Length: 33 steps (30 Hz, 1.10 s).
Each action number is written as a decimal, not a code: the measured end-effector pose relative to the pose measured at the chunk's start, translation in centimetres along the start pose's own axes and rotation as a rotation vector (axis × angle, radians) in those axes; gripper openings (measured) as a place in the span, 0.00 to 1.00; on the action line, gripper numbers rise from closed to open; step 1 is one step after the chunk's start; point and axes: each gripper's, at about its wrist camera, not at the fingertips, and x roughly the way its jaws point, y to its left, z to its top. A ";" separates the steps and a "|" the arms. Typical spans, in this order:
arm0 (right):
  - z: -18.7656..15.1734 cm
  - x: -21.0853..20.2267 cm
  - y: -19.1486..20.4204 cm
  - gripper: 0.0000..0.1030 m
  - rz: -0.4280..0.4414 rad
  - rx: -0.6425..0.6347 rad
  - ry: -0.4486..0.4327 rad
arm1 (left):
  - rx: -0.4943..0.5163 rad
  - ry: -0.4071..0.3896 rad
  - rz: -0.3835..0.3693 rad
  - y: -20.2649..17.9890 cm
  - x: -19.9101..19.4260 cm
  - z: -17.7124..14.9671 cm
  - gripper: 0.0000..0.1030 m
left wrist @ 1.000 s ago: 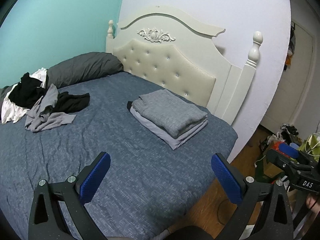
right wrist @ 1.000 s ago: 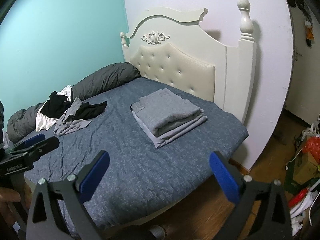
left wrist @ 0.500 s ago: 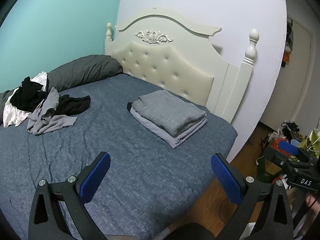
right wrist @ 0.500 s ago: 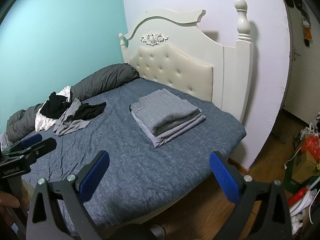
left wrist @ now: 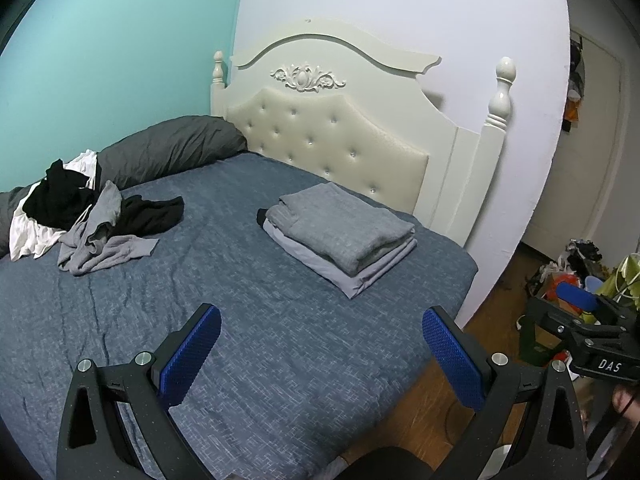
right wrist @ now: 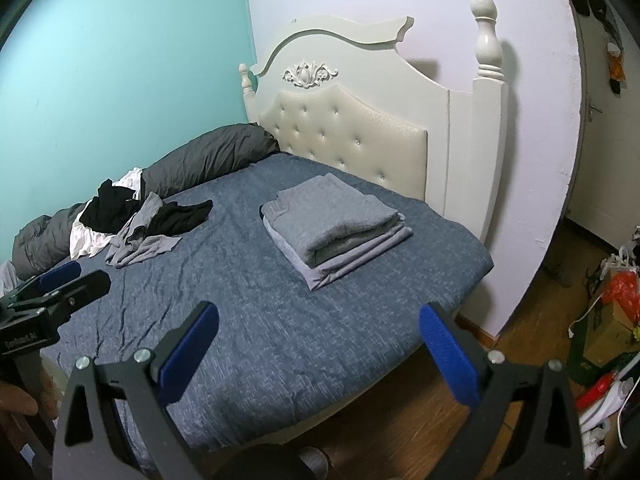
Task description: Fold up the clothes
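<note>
A neat stack of folded grey garments [left wrist: 340, 236] lies near the headboard edge of the blue-covered bed [left wrist: 280, 340]; that part looks done. A loose heap of black, white and grey clothes [left wrist: 88, 216] by the far edge remains. The left claw [left wrist: 320, 356] and right claw [right wrist: 318, 354] gape wide, empty.
</note>
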 end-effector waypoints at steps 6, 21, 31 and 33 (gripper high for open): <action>-0.2 0.0 0.1 0.98 0.000 0.001 0.004 | -0.004 -0.001 -0.003 0.1 -0.1 -0.1 1.00; -0.4 -0.1 0.1 0.98 -0.002 0.005 0.010 | -0.006 -0.003 -0.025 -0.1 -0.2 -0.1 1.00; -0.5 -0.2 0.2 0.98 -0.003 0.008 0.008 | -0.018 0.013 -0.003 0.0 0.1 0.0 1.00; -0.6 -0.2 0.1 0.98 -0.003 0.008 0.010 | -0.013 0.015 -0.005 -0.1 0.2 0.0 1.00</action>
